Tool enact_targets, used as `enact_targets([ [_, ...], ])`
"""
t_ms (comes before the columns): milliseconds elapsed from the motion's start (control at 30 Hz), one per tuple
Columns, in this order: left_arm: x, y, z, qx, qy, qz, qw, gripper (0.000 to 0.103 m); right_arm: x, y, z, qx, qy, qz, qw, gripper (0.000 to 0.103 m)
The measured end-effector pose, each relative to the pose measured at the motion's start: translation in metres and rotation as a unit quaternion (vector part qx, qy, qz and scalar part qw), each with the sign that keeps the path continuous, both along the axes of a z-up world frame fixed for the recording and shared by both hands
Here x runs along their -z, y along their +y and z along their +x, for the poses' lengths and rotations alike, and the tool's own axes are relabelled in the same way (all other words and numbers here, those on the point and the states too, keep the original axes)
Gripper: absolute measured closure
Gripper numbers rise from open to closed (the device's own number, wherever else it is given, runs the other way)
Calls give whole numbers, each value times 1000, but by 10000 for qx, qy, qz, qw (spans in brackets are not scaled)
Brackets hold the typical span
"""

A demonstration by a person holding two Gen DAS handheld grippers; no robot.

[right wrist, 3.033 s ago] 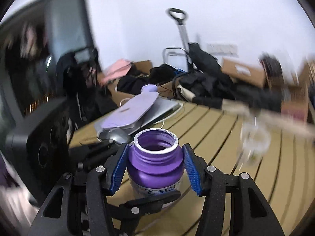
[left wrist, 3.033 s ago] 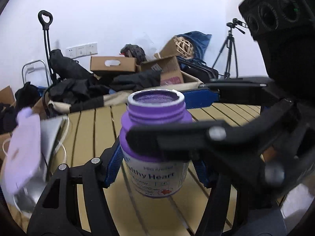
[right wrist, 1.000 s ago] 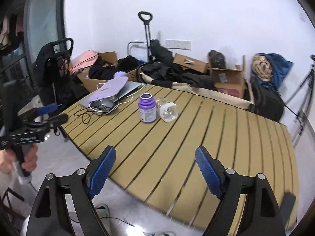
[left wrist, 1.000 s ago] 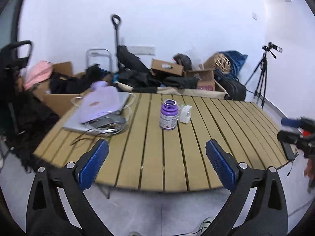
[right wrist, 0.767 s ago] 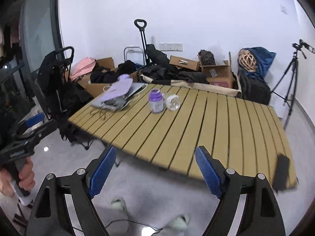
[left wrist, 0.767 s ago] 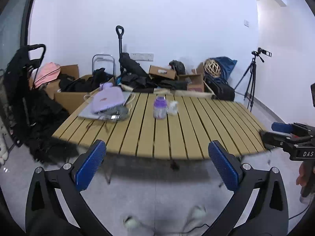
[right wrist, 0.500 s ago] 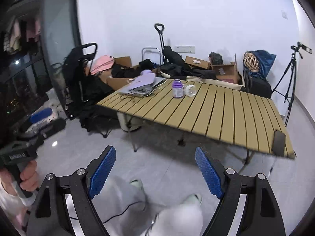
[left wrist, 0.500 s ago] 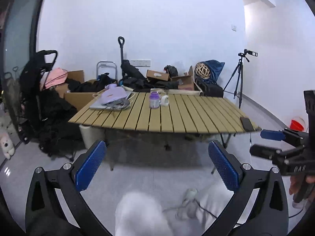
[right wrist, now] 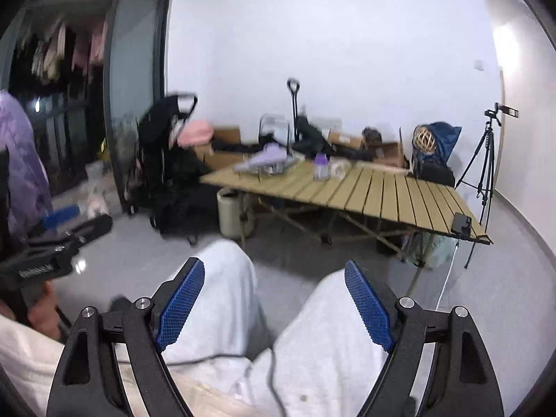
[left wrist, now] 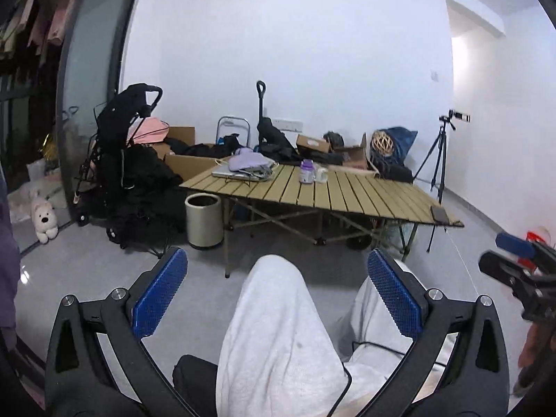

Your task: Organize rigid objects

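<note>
A purple bottle point(left wrist: 306, 171) stands upright on the slatted wooden table point(left wrist: 365, 198), far away, with a clear roll-like object point(left wrist: 321, 174) beside it on the right. The bottle shows blurred in the right wrist view point(right wrist: 321, 166) too. My left gripper point(left wrist: 276, 292) is open and empty, held over the person's light trousers. My right gripper point(right wrist: 274, 302) is open and empty, also over the lap. Each gripper shows at the edge of the other's view.
A laptop with a lilac pouch on it point(left wrist: 245, 166) lies at the table's left end. A dark phone point(left wrist: 439, 213) lies at its near right corner. A white bin point(left wrist: 204, 220), a black stroller point(left wrist: 120, 160), boxes and a tripod point(left wrist: 439, 160) surround the table.
Both grippers let go of the purple bottle and have pulled far back from the table. They now sit low over the person's lap, still open.
</note>
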State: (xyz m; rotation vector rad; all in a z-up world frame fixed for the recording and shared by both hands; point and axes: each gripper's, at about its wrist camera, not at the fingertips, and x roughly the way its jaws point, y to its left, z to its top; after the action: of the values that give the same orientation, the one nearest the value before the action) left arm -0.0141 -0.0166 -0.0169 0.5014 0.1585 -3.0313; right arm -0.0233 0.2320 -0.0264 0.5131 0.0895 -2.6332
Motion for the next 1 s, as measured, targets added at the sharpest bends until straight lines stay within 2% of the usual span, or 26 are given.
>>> enact_targets([
  [133,-3,6,7,60,125,-77,9999,0,-6,-6,10,-43,150,90,9998,16],
  [333,-1,13,18,103,195,-194,9996,0,-1,-9,1,-92,-5,-4,10000,16],
  [567,-1,12,20,143,161,-174,9996,0,-2,-5,0,-103,27,-81,9999,16],
  [1000,-3,17,23,163,168,-230,9995,0,5,-5,-8,-83,-228,-125,9996,16],
])
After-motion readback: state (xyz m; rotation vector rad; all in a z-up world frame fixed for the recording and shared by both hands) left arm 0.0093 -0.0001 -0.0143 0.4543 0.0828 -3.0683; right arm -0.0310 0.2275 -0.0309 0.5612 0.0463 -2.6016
